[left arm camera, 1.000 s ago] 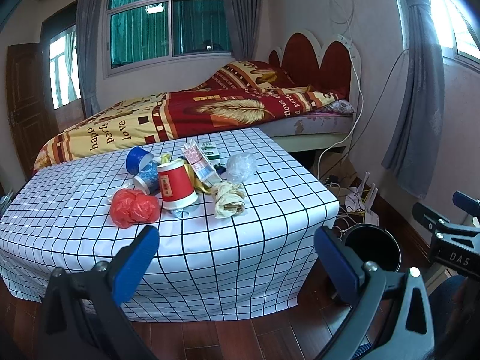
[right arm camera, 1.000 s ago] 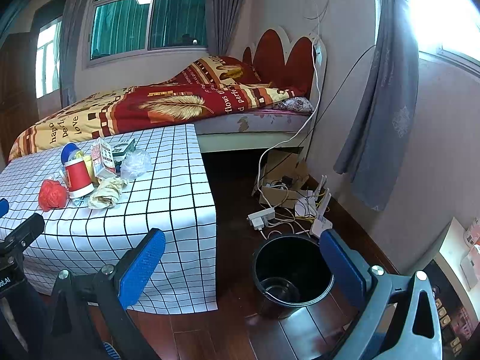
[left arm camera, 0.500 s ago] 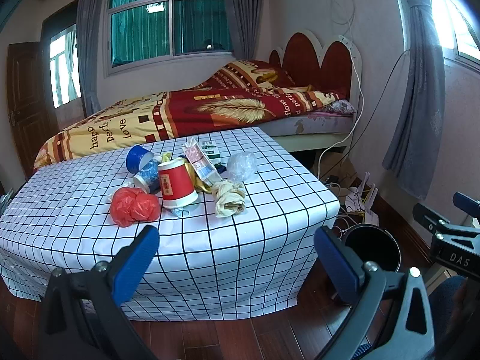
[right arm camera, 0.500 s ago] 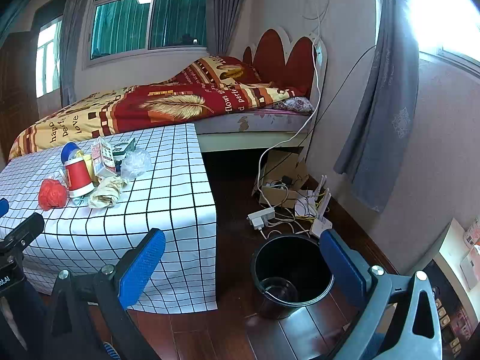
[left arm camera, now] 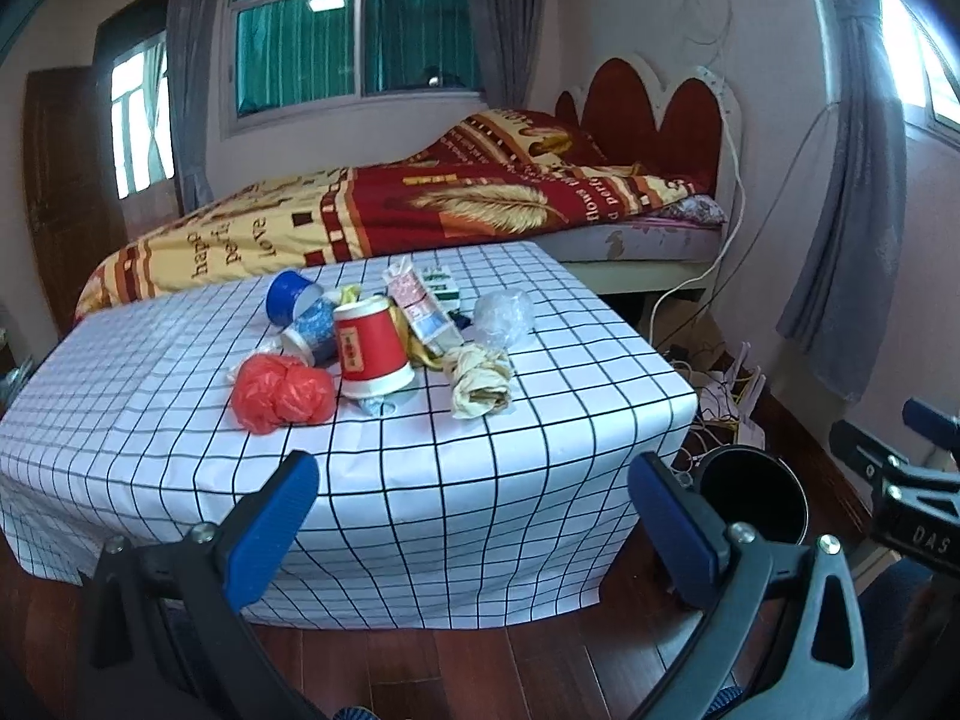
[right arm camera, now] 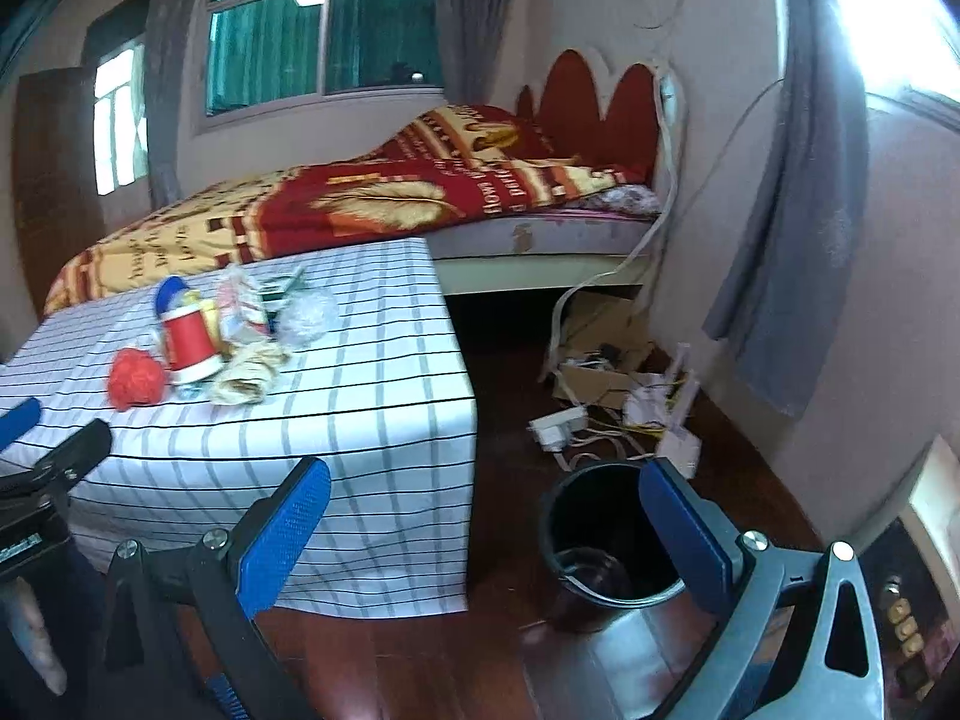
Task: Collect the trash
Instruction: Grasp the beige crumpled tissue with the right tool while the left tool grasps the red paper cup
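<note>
On the checked table (left arm camera: 480,450), going left to right, the trash lay in one cluster: a red bag (left arm camera: 281,393) crumpled at the left, a blue cup (left arm camera: 287,295) tipped on its side behind it with a patterned cup (left arm camera: 313,333) just beside, then a red cup (left arm camera: 372,348) standing upside down on its rim. Right of that leaned a carton (left arm camera: 420,306), with a green box (left arm camera: 441,285) behind it, a beige wrapper (left arm camera: 480,381) in front and a clear plastic wad (left arm camera: 503,315) at the far right. The pieces touched or nearly touched one another. The left gripper (left arm camera: 474,510) was held before the table's front drape, its blue pads spread wide and holding nothing, well short of the trash. A black bin (right arm camera: 606,540) stood on the wooden floor to the right of the table, near a tangle of cables (right arm camera: 606,420). The right gripper (right arm camera: 486,516) was also spread wide and empty, its right pad over the bin's rim in its own blurred view. A bed (left arm camera: 420,210) lay behind the table.
</note>
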